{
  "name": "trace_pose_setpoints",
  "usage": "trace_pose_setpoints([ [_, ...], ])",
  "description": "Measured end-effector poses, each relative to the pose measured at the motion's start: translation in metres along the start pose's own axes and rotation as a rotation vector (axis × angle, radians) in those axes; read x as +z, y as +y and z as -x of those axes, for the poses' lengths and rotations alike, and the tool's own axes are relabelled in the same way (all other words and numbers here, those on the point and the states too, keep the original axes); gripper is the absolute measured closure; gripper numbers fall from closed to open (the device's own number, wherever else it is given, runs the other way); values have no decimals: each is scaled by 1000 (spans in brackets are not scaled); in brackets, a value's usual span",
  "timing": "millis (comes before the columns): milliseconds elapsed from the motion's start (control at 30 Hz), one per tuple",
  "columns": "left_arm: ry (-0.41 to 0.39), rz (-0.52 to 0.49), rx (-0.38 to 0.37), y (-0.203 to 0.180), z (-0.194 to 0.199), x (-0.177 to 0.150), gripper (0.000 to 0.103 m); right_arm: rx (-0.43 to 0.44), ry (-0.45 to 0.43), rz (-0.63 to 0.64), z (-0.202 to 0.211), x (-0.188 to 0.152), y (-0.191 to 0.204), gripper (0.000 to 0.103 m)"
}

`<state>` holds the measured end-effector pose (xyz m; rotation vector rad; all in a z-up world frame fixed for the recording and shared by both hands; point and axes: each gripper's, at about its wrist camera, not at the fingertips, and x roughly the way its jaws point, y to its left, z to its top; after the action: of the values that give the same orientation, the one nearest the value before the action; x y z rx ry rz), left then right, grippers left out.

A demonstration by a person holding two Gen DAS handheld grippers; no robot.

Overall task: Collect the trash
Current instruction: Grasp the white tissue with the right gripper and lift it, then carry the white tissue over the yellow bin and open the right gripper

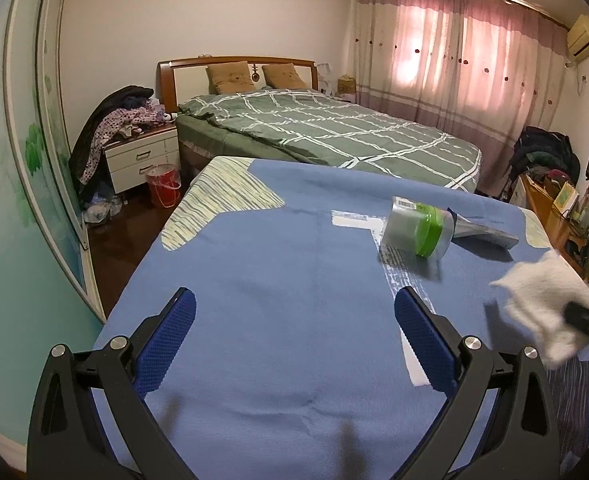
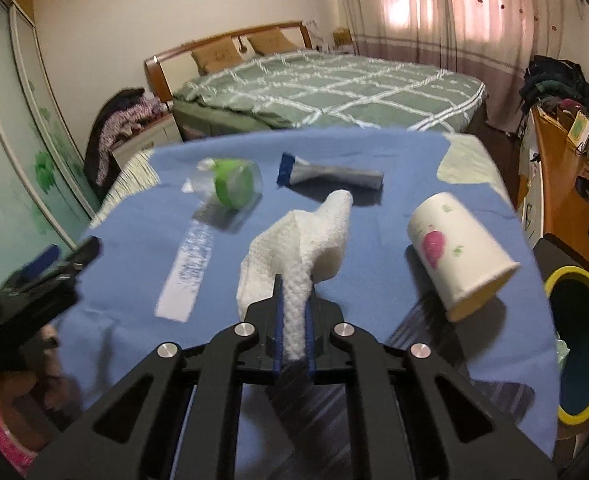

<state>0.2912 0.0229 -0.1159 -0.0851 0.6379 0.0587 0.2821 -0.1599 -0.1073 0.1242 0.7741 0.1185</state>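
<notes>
On the blue cloth point(image 2: 142, 256) that covers our work surface, the trash lies scattered: a clear plastic container with a green lid point(image 2: 230, 186) on its side at the far left, a grey tube with a blue end point(image 2: 330, 174) lying flat just beyond the middle, and a white paper cup with a pink print point(image 2: 460, 256) tipped over at the right, its mouth toward us. Our right gripper point(image 2: 294, 300) has its jaws pinched tight on a crumpled white paper towel point(image 2: 302, 240), which bunches between the blue pads and fans out above the cloth in front of them; the same towel point(image 1: 546, 300) shows blurred at the right edge of the left wrist view. Our left gripper point(image 1: 294, 340) hangs over the near part of the cloth with its jaws spread wide and nothing between them. Beside the table's right edge stands a dark bin with a yellow rim point(image 2: 582, 352). Beyond the table are a bed with a green checked cover point(image 1: 334, 132) and pink curtains point(image 1: 454, 52).
</notes>
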Motion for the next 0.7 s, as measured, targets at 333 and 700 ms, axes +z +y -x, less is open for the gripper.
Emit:
trace_pose_setpoints([
  [333,-8,-36,-30,-10,4,-3,5,-165,-191,-174,88,-11,-73,95],
  [700,-27,-111,-87,-31,13,-8,5,-497,-191,-453,90,-48,-199,94],
])
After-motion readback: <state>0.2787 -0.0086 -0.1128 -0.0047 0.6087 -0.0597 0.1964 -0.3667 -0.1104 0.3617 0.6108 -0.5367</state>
